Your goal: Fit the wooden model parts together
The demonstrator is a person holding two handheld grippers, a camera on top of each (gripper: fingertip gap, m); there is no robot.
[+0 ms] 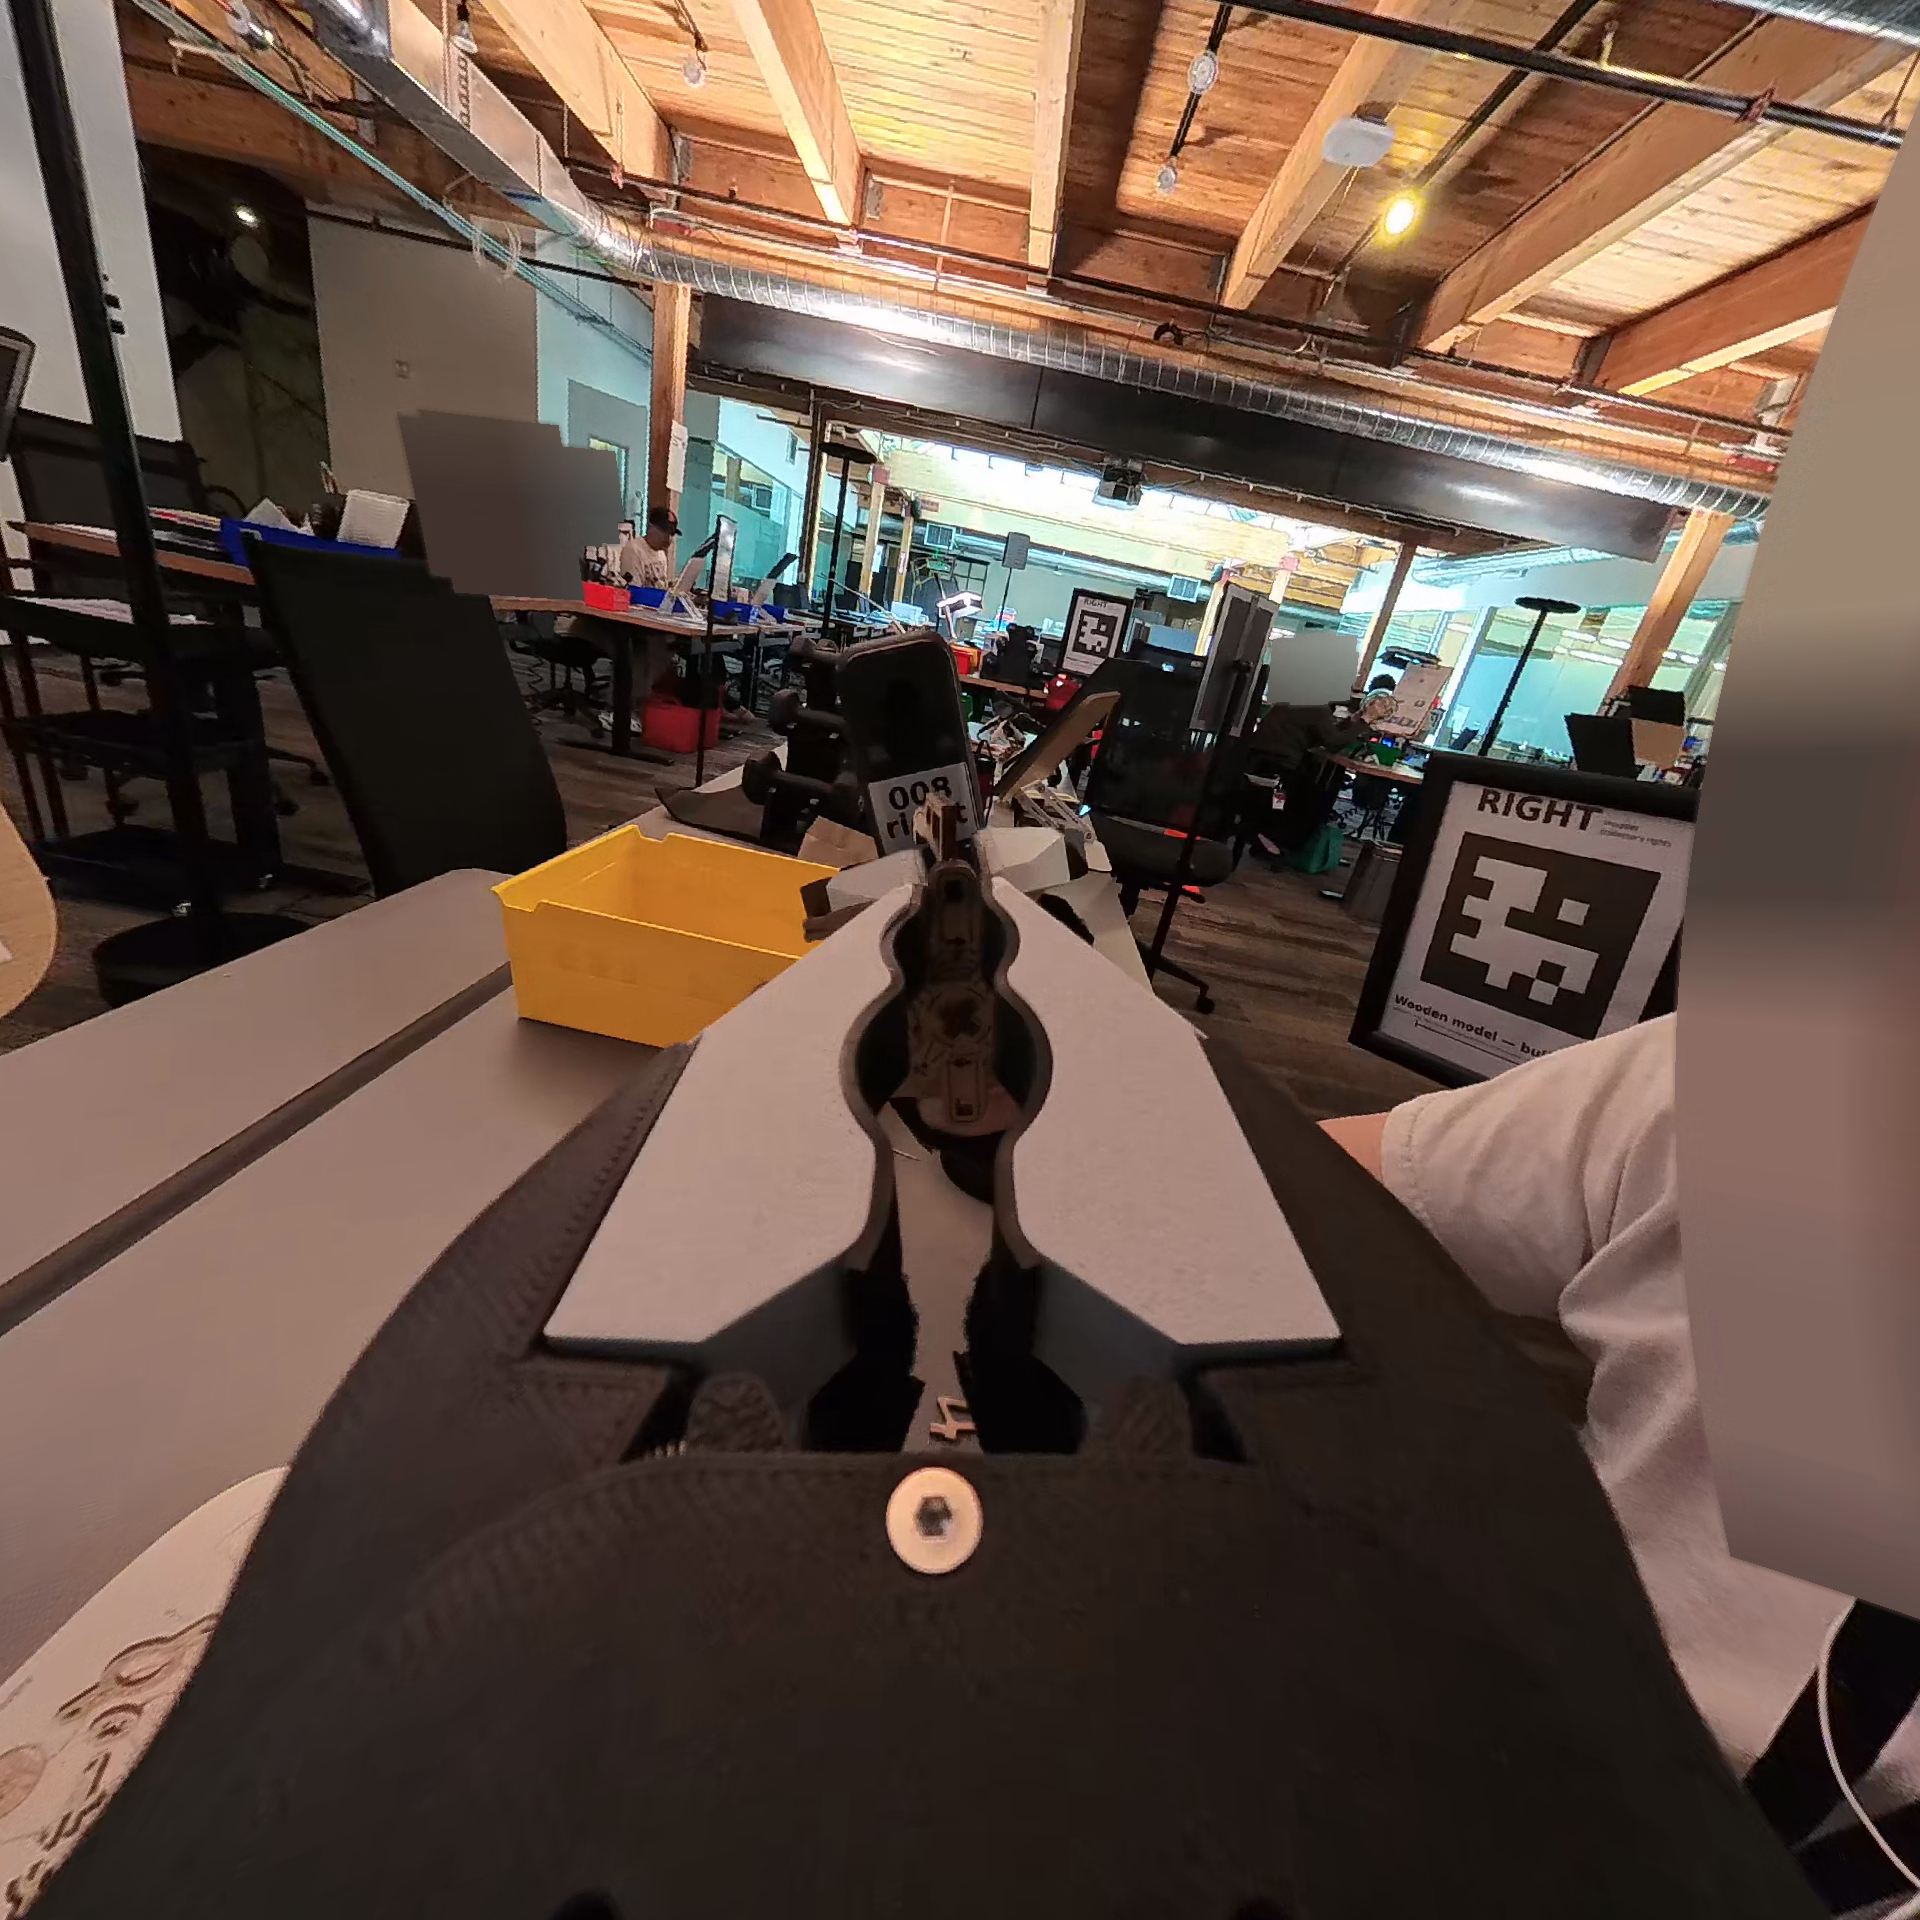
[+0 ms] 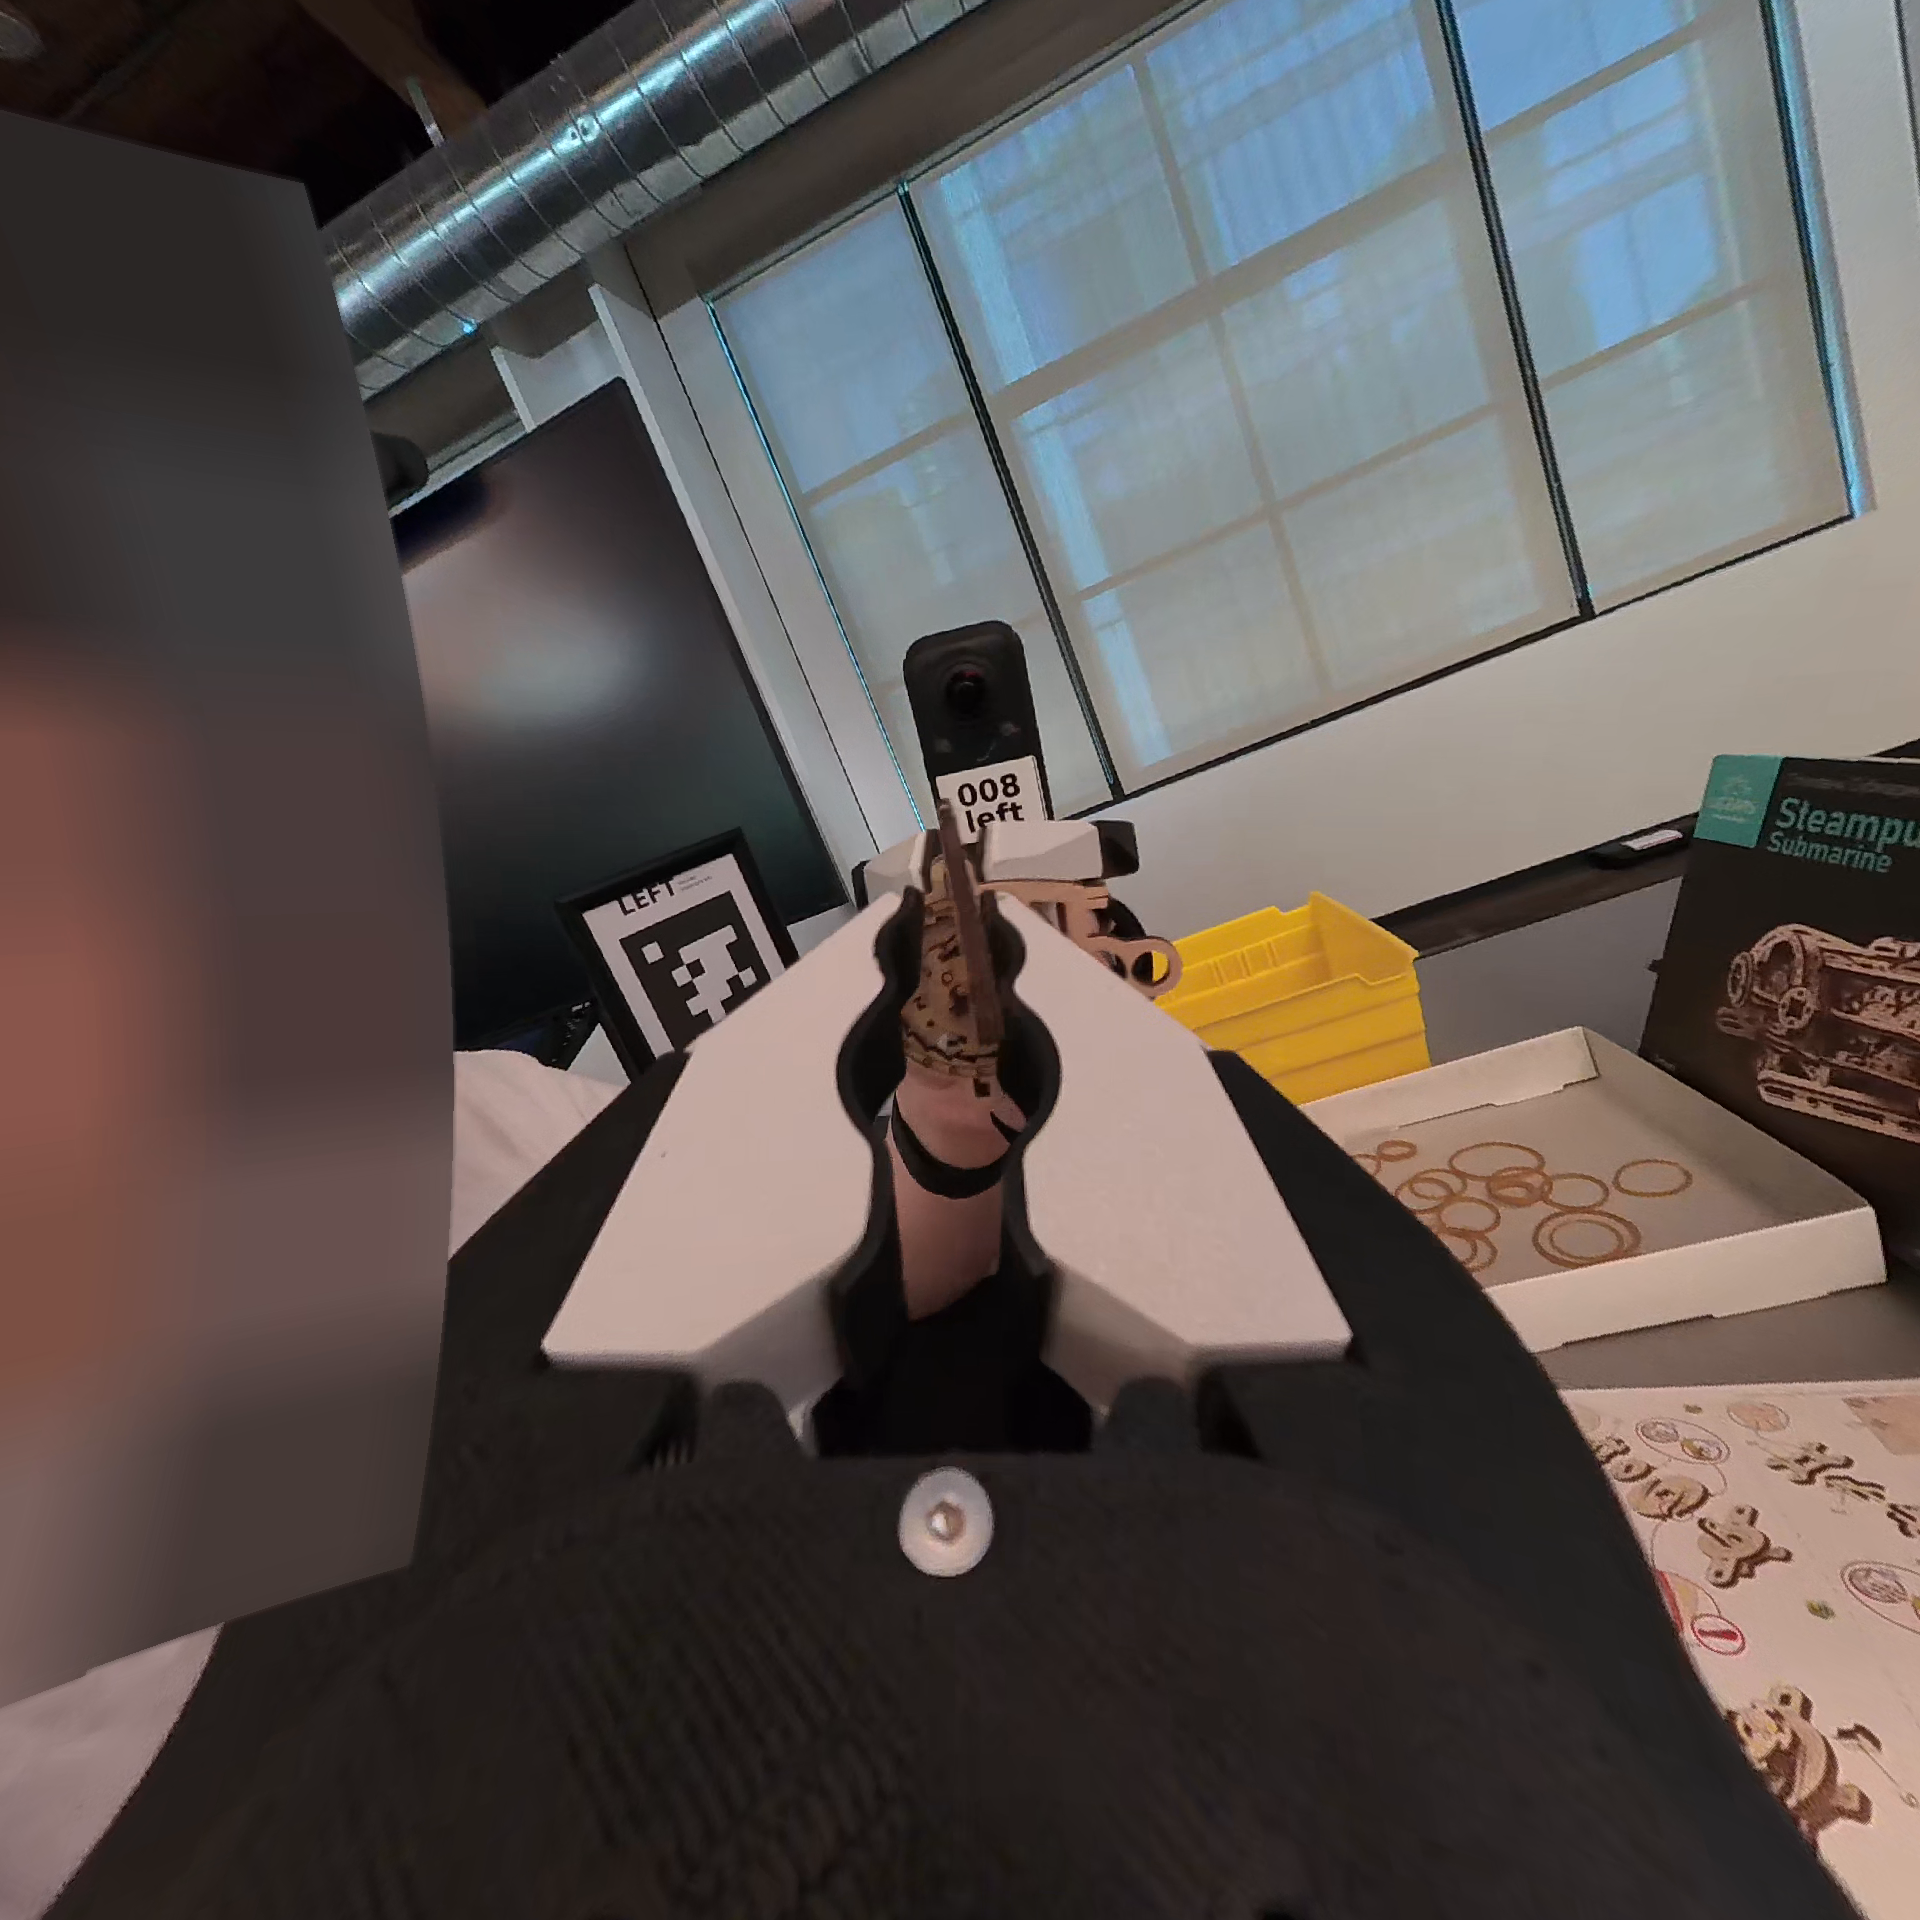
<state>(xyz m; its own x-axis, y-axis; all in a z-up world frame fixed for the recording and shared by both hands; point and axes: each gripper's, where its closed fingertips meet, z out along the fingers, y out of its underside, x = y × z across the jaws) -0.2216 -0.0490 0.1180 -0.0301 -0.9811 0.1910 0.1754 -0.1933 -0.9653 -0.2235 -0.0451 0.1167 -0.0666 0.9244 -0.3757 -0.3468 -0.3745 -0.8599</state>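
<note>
You are in the middle of the joining step: both grippers are raised off the table and face each other tip to tip, each clamped on a flat piece of the wooden model. Your left gripper [image 1: 951, 883] has its pale fingers pressed together on a thin laser-cut wooden part [image 1: 954, 987], seen edge-on between them, with dark burnt cut lines across its face. Your right gripper [image 2: 956, 904] is likewise closed on a thin plywood plate [image 2: 961, 966], held upright and edgewise; beyond it a pale wooden assembly with a ring-shaped lug [image 2: 1127, 940] shows at the far gripper's tips. Whether the two pieces already touch, I cannot tell. The next move, I judge, calls for lining tab and slot squarely and pressing straight, since such thin ply looks likely to snap if twisted. Below sit a glossy yellow plastic bin [image 2: 1299, 987], a shallow white cardboard tray [image 2: 1714, 1262] of thin wooden rings [image 2: 1507, 1184], and a printed instruction sheet [image 2: 1766, 1558].
</note>
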